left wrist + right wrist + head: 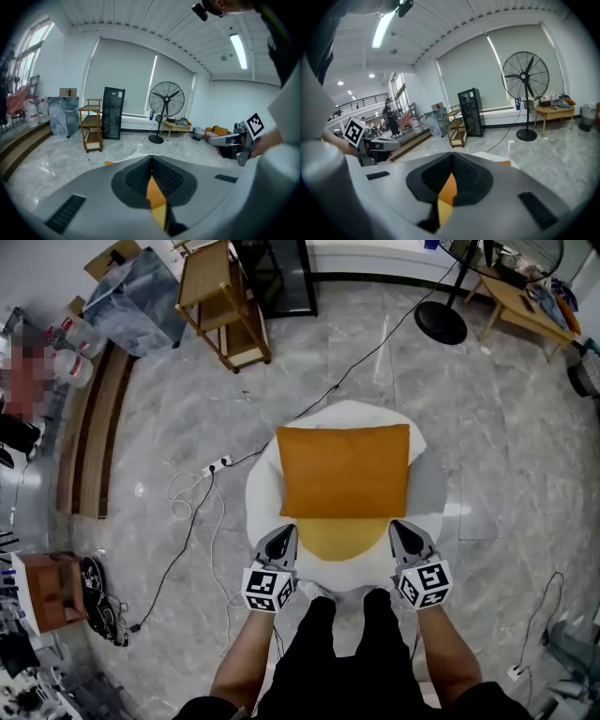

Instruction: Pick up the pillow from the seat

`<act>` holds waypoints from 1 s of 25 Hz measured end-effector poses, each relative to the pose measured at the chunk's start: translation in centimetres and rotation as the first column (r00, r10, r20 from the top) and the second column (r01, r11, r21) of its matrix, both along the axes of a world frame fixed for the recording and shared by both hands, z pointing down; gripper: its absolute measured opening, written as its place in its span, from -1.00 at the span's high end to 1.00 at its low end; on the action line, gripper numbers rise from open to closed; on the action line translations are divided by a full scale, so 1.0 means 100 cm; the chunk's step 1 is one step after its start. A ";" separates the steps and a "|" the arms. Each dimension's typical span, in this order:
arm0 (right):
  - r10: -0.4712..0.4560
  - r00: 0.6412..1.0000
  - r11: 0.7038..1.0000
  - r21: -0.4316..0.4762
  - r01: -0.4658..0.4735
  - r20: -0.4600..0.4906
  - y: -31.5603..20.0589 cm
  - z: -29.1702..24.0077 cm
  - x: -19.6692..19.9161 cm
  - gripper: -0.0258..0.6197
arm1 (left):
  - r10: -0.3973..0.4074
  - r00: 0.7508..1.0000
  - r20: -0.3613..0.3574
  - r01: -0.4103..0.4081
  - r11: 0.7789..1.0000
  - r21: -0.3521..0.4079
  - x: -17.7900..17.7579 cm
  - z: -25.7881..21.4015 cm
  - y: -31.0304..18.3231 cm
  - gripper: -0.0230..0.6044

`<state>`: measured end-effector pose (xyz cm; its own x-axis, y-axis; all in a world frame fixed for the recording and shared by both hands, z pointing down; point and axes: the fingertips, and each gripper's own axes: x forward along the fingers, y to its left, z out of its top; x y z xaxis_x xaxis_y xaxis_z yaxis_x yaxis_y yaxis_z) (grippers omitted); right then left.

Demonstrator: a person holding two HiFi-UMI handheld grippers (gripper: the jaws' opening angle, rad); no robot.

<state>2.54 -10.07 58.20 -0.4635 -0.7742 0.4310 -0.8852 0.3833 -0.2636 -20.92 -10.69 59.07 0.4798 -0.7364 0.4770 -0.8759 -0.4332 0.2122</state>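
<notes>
An orange pillow (344, 470) lies flat on a round white seat (262, 493), over a yellow cushion (342, 538) that shows at its near edge. My left gripper (284, 531) is shut, its tip at the pillow's near left corner. My right gripper (401, 525) is shut too, at the near right corner. In the left gripper view the jaws (151, 159) meet at the tip, and a sliver of orange pillow (154, 192) shows through the slot behind. The right gripper view (451, 157) is the same, with orange pillow (447, 187) in the slot. Nothing is clamped between the tips.
The person's legs (352, 652) stand right behind the seat. A power strip with cables (217, 466) lies on the marble floor to the left. Farther off are a wooden cart (223, 301), a fan base (441, 322), a low wooden table (520, 301) and planks (89, 437).
</notes>
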 end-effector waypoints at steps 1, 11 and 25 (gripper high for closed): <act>0.007 1.000 1.000 -0.016 -0.007 -0.001 0.000 0.012 0.002 0.90 | -0.001 1.000 0.010 0.002 1.000 -0.015 -0.001 0.012 -0.001 0.89; 0.013 0.999 0.983 -0.186 -0.007 0.031 -0.011 0.141 0.014 0.33 | -0.118 0.993 0.010 0.119 0.987 -0.106 -0.020 0.110 -0.028 0.88; 0.145 0.989 0.920 -0.367 -0.136 -0.003 -0.046 0.294 0.060 -0.90 | -0.080 0.994 0.070 0.098 0.941 -0.324 -0.029 0.271 -0.048 -0.98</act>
<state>8.53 -14.72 87.61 -0.3751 -0.6229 0.6865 -0.9148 0.1290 -0.3828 -23.82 -15.45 86.13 0.3855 -0.5743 0.7222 -0.9221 -0.2680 0.2790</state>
